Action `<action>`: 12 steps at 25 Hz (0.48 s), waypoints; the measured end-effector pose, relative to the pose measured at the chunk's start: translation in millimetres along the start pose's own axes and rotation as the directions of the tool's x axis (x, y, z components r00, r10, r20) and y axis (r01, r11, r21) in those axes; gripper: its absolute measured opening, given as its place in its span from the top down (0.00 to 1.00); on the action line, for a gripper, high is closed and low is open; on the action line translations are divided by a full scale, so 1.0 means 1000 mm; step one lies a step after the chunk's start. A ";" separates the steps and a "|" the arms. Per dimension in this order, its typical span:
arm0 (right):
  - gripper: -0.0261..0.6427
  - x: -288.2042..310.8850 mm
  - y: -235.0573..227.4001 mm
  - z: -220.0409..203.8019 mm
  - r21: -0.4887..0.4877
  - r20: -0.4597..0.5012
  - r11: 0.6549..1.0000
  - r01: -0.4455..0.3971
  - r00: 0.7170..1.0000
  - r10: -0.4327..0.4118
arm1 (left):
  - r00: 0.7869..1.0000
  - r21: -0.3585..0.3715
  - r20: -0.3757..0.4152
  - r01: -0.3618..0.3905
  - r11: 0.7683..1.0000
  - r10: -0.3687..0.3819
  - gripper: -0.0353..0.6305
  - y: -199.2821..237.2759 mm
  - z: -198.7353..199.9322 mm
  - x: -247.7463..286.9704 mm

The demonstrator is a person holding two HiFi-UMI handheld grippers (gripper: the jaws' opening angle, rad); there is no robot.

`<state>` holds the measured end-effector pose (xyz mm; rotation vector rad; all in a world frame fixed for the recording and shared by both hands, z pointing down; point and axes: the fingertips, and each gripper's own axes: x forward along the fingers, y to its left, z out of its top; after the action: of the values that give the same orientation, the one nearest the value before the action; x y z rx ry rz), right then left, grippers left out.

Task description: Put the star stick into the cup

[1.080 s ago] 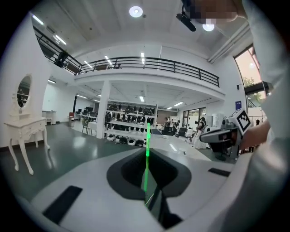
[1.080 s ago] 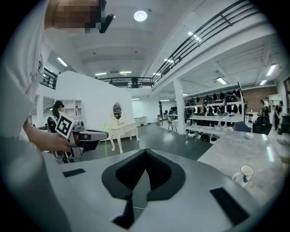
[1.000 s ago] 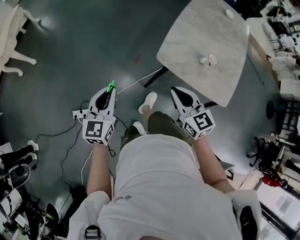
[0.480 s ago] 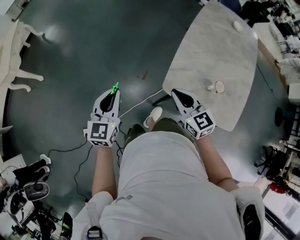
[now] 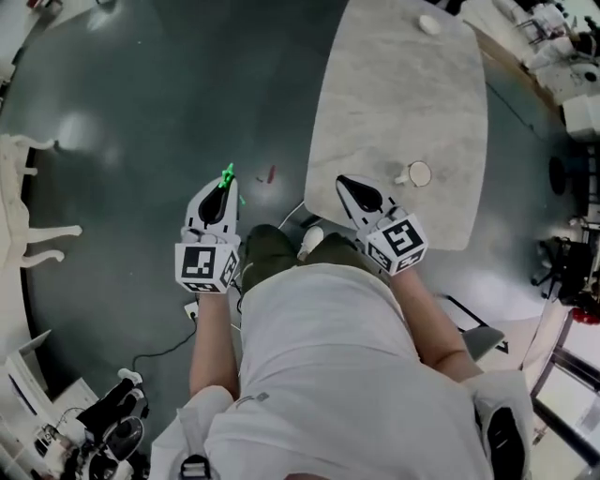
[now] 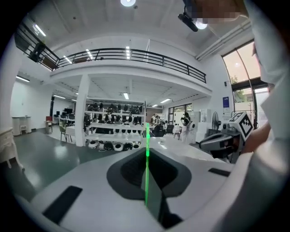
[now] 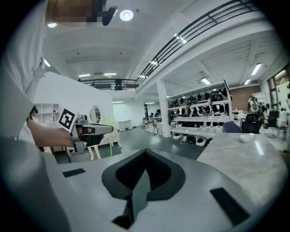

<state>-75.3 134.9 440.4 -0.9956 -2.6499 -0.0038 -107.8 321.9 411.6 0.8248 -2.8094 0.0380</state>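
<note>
Clamped between the fingers of the left gripper (image 6: 147, 151): the star stick (image 6: 146, 136), a thin green rod, upright and rising past the fingertips. In the head view, held out over the dark floor (image 5: 141, 112), the green star tip showing just beyond the fingertips. Nothing else between these fingers. Far ahead of them, white shelving (image 6: 113, 131) with rows of small items.

Pressed together on nothing: the fingers of the right gripper (image 7: 145, 152), level with the left ones and well apart from them, pointing the same way. From the head view, poised at the near left corner of the pale marble surface (image 5: 403, 84); touching it or not, impossible to tell.

Just ahead and to the right of the right fingers, on that surface: the cup (image 5: 419, 173), small, pale and upright near the near edge. Well apart from the left fingers and from the stick. Much farther ahead of the right fingers, at the far end of the surface, a small white dish (image 5: 429, 25).

Off to the left of the left fingers, well away: the legs of a white carved chair (image 5: 28, 197). Behind and between the two sets of fingers, down on the floor, a white shoe (image 5: 310, 239).
</note>
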 end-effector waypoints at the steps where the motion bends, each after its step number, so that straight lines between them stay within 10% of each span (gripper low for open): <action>1: 0.95 0.001 -0.006 0.001 0.011 0.000 1.000 0.020 1.000 -0.020 | 1.000 0.003 -0.001 0.023 1.000 -0.023 0.92 0.000 0.003 0.012; 6: 0.95 0.008 -0.033 0.006 0.070 -0.005 0.984 0.165 0.986 -0.165 | 0.981 0.027 -0.017 0.193 0.981 -0.192 0.92 0.001 0.016 0.078; 12: 0.94 0.006 -0.074 0.003 0.148 -0.037 0.908 0.392 0.920 -0.391 | 0.898 0.065 -0.057 0.440 0.896 -0.437 0.92 -0.015 0.027 0.159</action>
<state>-128.4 83.1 447.2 -0.4017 -2.7477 0.1052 -235.8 222.4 418.6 1.4392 -2.5279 0.0898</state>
